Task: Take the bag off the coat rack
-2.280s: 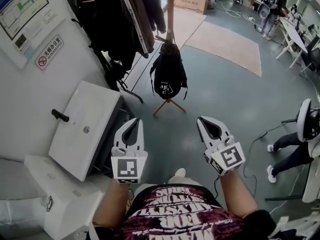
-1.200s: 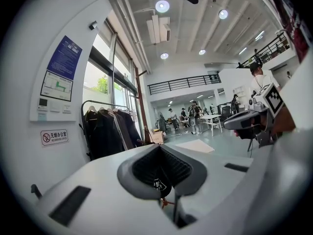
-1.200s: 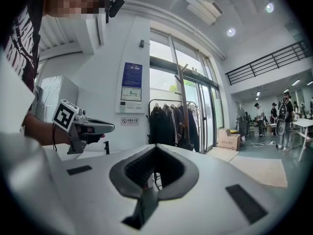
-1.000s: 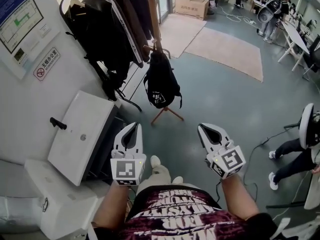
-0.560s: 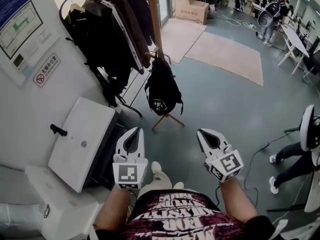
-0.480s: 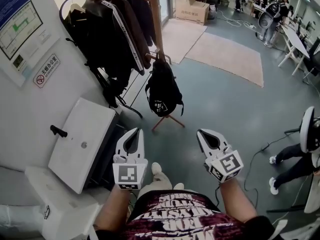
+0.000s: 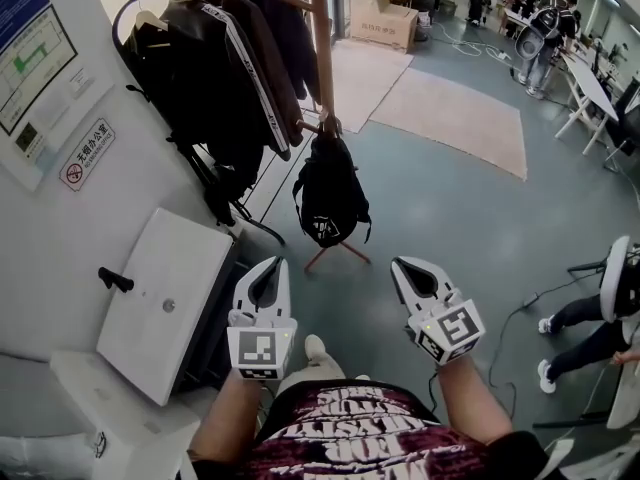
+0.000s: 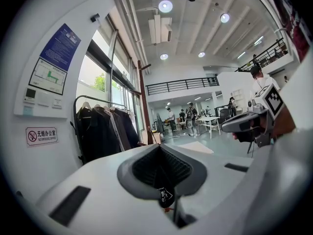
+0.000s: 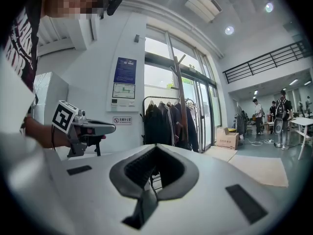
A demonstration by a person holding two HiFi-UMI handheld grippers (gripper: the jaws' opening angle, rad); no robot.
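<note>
Bag (image 7: 330, 193) hangs from a low peg (image 7: 308, 126) on the coat rack (image 7: 322, 38), straight ahead of both grippers, roughly between their lines and a touch nearer the left one. It's still well apart from both. Versus a couple of seconds ago, the bag sits lower in the head view and nearer the gripper tips, and the rack pole shows more. I read that as closing in, so this is approach only, with nothing unhooked yet. The left gripper (image 7: 272, 262) and right gripper (image 7: 400, 265) haven't changed pose. Forearms are out front, near parallel, tips aimed at the rack. Both are clenched with nothing in them.
</note>
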